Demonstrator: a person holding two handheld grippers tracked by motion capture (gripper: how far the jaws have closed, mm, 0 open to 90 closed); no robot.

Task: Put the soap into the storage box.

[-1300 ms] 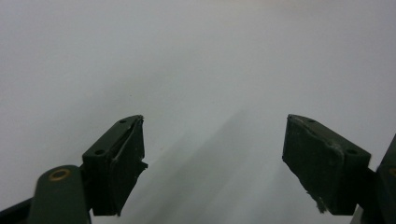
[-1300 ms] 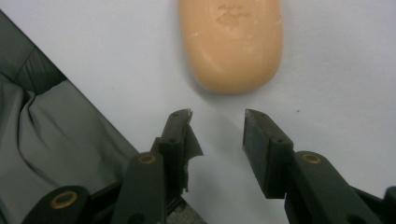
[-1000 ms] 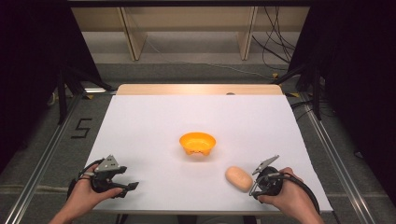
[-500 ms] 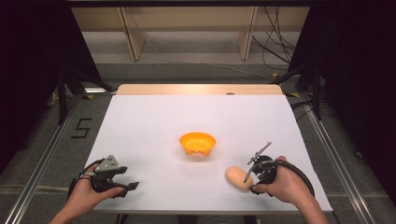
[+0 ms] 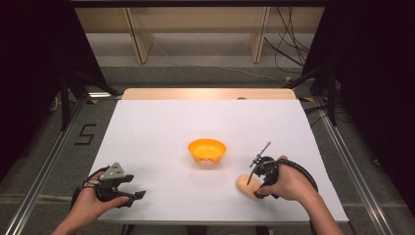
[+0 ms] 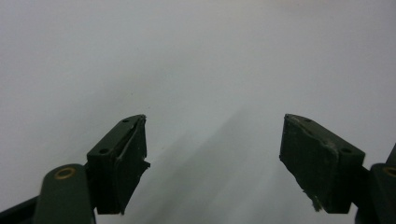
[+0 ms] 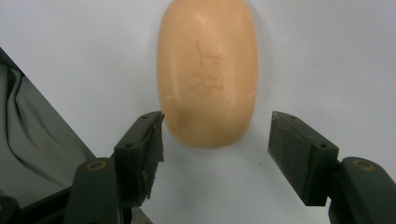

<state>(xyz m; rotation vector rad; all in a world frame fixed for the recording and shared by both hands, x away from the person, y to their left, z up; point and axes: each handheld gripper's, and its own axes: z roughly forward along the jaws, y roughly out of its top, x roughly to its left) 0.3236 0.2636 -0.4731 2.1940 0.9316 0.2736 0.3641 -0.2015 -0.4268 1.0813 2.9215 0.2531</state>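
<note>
I am hovering my right gripper (image 7: 212, 140) near the table's (image 5: 161, 127) front edge; its jaws, just opening, are straddling the soap (image 7: 208, 70) untouched. My left gripper (image 6: 212, 154) is gaping wide, holding nothing.

- A table (image 5: 161, 122) is covered with a plain white sheet, and a strip of bare light wood (image 5: 205, 93) is left showing along the far edge.
- An orange bowl (image 5: 207, 150) is set upright pretty much in the middle of the sheet.
- A peach-coloured oval bar of soap (image 5: 244, 185) is laid flat near the front edge, right of the bowl and well apart from it; some faint stamped marks are seen on its top in the right gripper view (image 7: 208, 70).
- A small dark spot (image 5: 241, 98) is seen on the wood strip, too tiny to be made out.
</note>
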